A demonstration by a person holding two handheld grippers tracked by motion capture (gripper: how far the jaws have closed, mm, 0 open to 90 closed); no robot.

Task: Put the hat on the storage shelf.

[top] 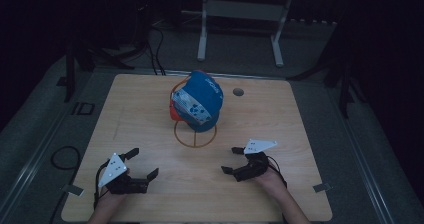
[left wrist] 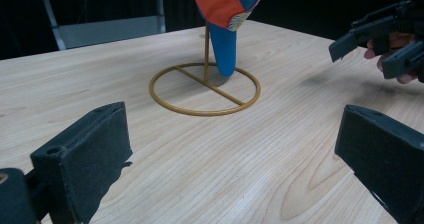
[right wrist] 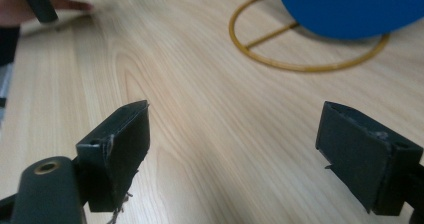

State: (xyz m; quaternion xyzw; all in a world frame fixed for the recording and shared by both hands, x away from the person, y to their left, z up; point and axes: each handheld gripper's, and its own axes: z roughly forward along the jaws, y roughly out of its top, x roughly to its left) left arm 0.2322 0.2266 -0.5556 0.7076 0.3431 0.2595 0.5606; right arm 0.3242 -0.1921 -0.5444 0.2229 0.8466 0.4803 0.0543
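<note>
- High view: a blue-and-orange cap [top: 197, 101] is hung on a gold wire stand [top: 195, 136] mid-bench [top: 150, 114].
- Left tool [top: 142, 163] and right tool [top: 231, 160] are held released, well apart from it.

Light wooden tabletop [top: 145, 104]: small round hole [top: 238, 91] well ahead of right gripper [top: 229, 160]; white metal frame [top: 240, 10] farther beyond.

Left gripper [top: 142, 163] held low near person's edge, jaws spread wide, nothing between them, pointing forward and inward. Right gripper [top: 229, 160] level with it, well apart, jaws also spread wide and empty, angled toward left one. Left hand [top: 111, 196] and right hand [top: 272, 181] gripped handles; forearms entered from bottom edge.
</note>
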